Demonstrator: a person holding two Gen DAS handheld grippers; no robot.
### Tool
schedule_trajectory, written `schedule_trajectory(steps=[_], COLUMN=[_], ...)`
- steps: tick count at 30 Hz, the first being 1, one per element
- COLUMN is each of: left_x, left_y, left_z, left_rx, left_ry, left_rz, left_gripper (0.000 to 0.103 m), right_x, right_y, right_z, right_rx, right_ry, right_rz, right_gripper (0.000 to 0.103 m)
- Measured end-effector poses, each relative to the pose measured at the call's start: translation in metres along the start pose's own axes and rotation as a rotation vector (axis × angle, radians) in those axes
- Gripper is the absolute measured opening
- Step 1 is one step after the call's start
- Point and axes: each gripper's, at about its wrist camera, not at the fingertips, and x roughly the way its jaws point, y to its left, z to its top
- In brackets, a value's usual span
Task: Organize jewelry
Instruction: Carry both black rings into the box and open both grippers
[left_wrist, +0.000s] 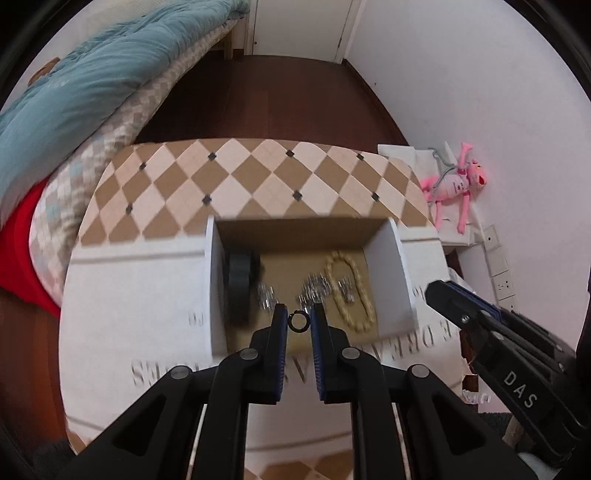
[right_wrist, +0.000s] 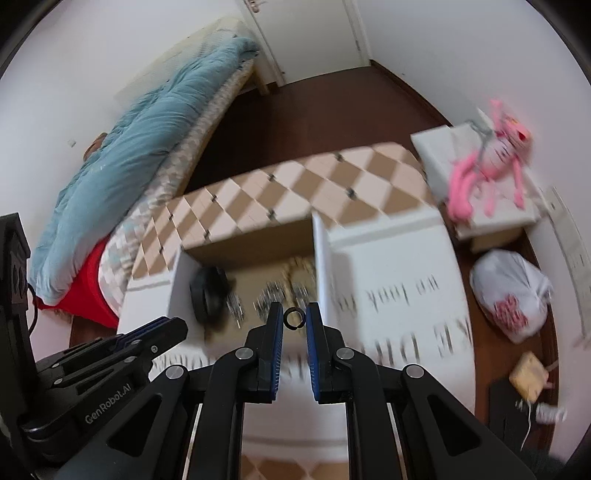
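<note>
Two grippers hang over one open cardboard box (left_wrist: 295, 229), which stands on a white printed sheet (left_wrist: 129, 295) laid across a diamond-patterned table (left_wrist: 236, 173). Left gripper (left_wrist: 299, 323): jaws drawn narrow, a small black ring (left_wrist: 299, 321) filling the gap between the blue-lined fingertips; whether the pads actually pinch it cannot be told. Right gripper (right_wrist: 294, 319): jaws likewise narrow, a second black ring (right_wrist: 294, 317) sitting between its tips in the same way, grip equally unclear. In the left wrist view the right gripper shows side-on to the right of the box, beyond its white flap (left_wrist: 397, 273); in the right wrist view the left gripper shows side-on at lower left, near the box's left corner. Contents of the box, on its brown floor: one black band (left_wrist: 240, 284) standing on edge against the left wall; one cream beaded bracelet (left_wrist: 349, 291) lying in a long loop towards the right; several silver sparkling pieces (left_wrist: 314, 288) between the two, blurred and not told apart. Surroundings: a pink plush toy (left_wrist: 456, 184) on a white stand by the wall, a blue quilt (left_wrist: 96, 74) on a bed to the left, a white plastic bag (right_wrist: 511, 291) on the dark wooden floor (left_wrist: 258, 96).
</note>
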Motion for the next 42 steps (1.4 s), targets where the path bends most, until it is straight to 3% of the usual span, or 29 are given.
schedule_trajectory(steps=[6,11,13,15,17,20,21,23,28,37,42], left_x=[0.029,0.041,0.039,0.036,0.031,0.024,0.022,0.019,0.015,0.016,0.0], left_y=[0.008,0.016,0.018,0.02,0.022,0.026,0.027,0.029,0.035,0.044,0.043], left_z=[0.041,0.051,0.052,0.052,0.05,0.046,0.045,0.04,0.021,-0.007,-0.022], left_rx=[0.0,-0.037,-0.04,-0.042,-0.046,-0.038,-0.037,-0.034,-0.027,-0.043,-0.055], left_ry=[0.083,0.133,0.133,0.119,0.102,0.07,0.065,0.05,0.023,0.041,0.014], left_rz=[0.043,0.038,0.049,0.067,0.096,0.138,0.146,0.173,0.218,0.243,0.218], left_gripper=[0.011,0.012,0.015,0.03,0.059,0.066,0.07,0.087,0.103,0.103,0.103], right_x=[0.049,0.068,0.066,0.061,0.056,0.049,0.046,0.042,0.038,0.044,0.029], right_y=[0.007,-0.002,-0.006,-0.011,-0.014,-0.015,-0.015,-0.013,-0.006,0.001,0.008], right_z=[0.043,0.054,0.057,0.058,0.059,0.057,0.055,0.053,0.037,0.005,-0.004], right_rx=[-0.047,-0.056,-0.055,-0.045,-0.04,-0.051,-0.053,-0.066,-0.112,-0.136,-0.139], right_ry=[0.121,0.193,0.189,0.178,0.167,0.148,0.142,0.133,0.128,0.145,0.12], right_rz=[-0.034,-0.067,-0.078,-0.076,-0.091,-0.124,-0.138,-0.171,-0.252,-0.321,-0.326], right_gripper=[0.013,0.014,0.029,0.037,0.039,0.042,0.047,0.057,0.101,0.103,0.103])
